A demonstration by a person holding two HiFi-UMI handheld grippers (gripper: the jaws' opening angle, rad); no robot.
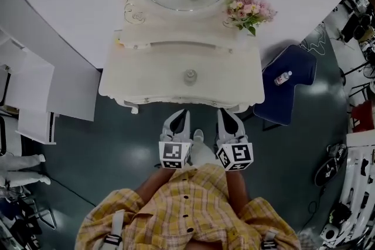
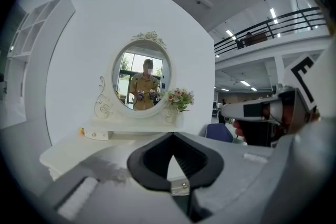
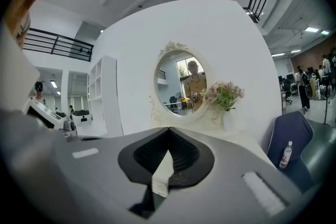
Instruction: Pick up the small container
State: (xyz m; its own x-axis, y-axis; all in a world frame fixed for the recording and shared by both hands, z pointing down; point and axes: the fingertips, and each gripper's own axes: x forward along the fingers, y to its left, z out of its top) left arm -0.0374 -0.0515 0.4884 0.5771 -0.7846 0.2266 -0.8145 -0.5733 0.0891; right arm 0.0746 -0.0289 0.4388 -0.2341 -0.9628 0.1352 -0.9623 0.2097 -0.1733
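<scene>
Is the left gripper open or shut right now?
Shut: the left gripper has its jaws meeting at the tips, with nothing between them.

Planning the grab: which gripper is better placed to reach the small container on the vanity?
Left, probably. The left gripper points almost straight at the small container; the right gripper sits farther to the side. Both are shut, holding nothing.

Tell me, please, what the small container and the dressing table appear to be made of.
The small container looks like clear glass or plastic: translucent, with a glint. The dressing table seems painted wood, cream and smooth, with moulded edges.
</scene>
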